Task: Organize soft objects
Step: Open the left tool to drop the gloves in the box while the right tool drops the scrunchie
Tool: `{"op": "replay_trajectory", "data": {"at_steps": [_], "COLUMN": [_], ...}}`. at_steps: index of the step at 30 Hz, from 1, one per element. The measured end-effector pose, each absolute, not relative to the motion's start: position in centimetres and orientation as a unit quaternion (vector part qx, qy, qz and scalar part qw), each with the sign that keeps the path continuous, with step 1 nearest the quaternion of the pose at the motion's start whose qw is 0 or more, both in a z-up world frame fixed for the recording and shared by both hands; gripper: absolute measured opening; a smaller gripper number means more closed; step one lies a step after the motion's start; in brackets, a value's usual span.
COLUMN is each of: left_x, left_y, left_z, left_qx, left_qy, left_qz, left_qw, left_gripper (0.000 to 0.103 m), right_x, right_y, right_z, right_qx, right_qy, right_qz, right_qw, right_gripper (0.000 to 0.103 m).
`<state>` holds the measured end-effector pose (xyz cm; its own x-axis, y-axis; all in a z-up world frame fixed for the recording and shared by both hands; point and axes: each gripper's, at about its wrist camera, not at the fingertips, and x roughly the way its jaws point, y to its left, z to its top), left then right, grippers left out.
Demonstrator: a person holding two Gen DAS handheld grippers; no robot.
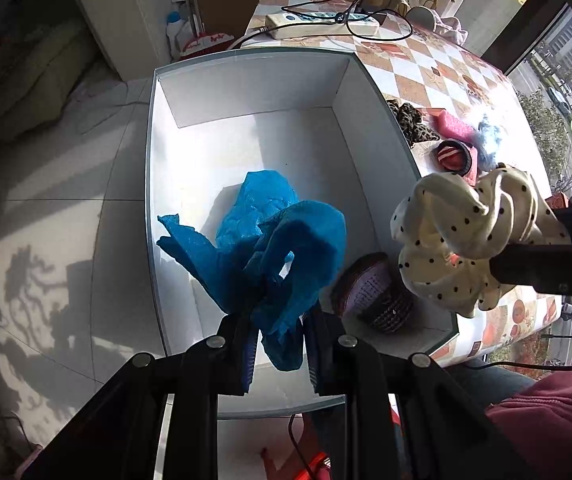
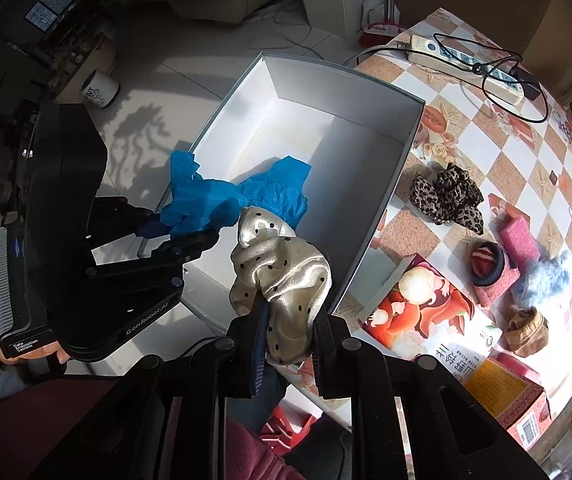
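While both grippers hang over white box (image 1: 158,184), left gripper (image 1: 278,344) pinches blue cloth (image 1: 270,240) above box floor; right gripper (image 2: 288,340) clamps cream dotted scrunchie (image 2: 282,276) beside box's table-side wall.

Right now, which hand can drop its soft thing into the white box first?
Left, probably. The left hand-held gripper holds the blue cloth directly over the white box. The right hand-held gripper holds the dotted scrunchie nearer the box's edge.
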<state>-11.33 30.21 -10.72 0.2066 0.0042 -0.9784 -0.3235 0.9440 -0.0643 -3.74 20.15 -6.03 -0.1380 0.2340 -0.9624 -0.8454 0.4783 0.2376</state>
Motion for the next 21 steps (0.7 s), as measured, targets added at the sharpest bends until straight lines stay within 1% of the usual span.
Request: {"op": "replay_trajectory", "data": {"at_steps": [10,11,12,13,15,16,18,19,20,21], "left_x": [-11.4,-11.4,-11.4,-11.5,-11.5,-11.6,-11.6,-11.6,-11.6,-11.6], "left_y": [30.2,30.3,30.3,30.3,30.3,30.3,30.4,30.4,30.4,30.5], "left_z": [-10.9,-10.9,-10.9,-10.9,-10.9,-10.9,-10.9,-10.9,-10.9,-10.9], "left_qx": [-0.136,-0.137,-0.138,-0.138,-0.137,-0.136,-0.137,-0.137,-0.137,-0.138], "left_qy": [0.618,0.617,0.617,0.618,0.618,0.62,0.622,0.622,0.621,0.622], "left_qz": [0.107,0.106,0.105,0.106,0.107,0.107,0.108,0.109,0.11,0.11], "left_qw": [0.767,0.767,0.767,0.767,0.766,0.766,0.763,0.763,0.764,0.763], "left_gripper": [0.024,0.028,0.035,0.04,0.06,0.065,0.079,0.08,0.081,0.082], "right_x": [-3.9,-3.9,-3.9,-3.9,-3.8,-3.8,-3.6,-3.5,-3.4,-3.3], "right_y": [21.0,21.1,21.2,21.3,21.4,21.4,21.4,21.4,21.3,21.2], "right_z": [-6.6,-6.6,-6.6,-6.6,-6.8,-6.9,-7.3,-7.3,-7.3,-7.1], "right_qx": [-0.257,-0.258,-0.26,-0.26,-0.261,-0.261,-0.263,-0.262,-0.26,-0.255], "right_qy": [0.607,0.606,0.606,0.606,0.61,0.613,0.619,0.62,0.62,0.617], "right_qz": [0.447,0.447,0.446,0.446,0.443,0.44,0.433,0.429,0.427,0.426], "right_qw": [0.605,0.605,0.605,0.605,0.603,0.602,0.601,0.602,0.605,0.611], "right_gripper": [0.021,0.021,0.021,0.021,0.021,0.021,0.023,0.035,0.056,0.066]}}
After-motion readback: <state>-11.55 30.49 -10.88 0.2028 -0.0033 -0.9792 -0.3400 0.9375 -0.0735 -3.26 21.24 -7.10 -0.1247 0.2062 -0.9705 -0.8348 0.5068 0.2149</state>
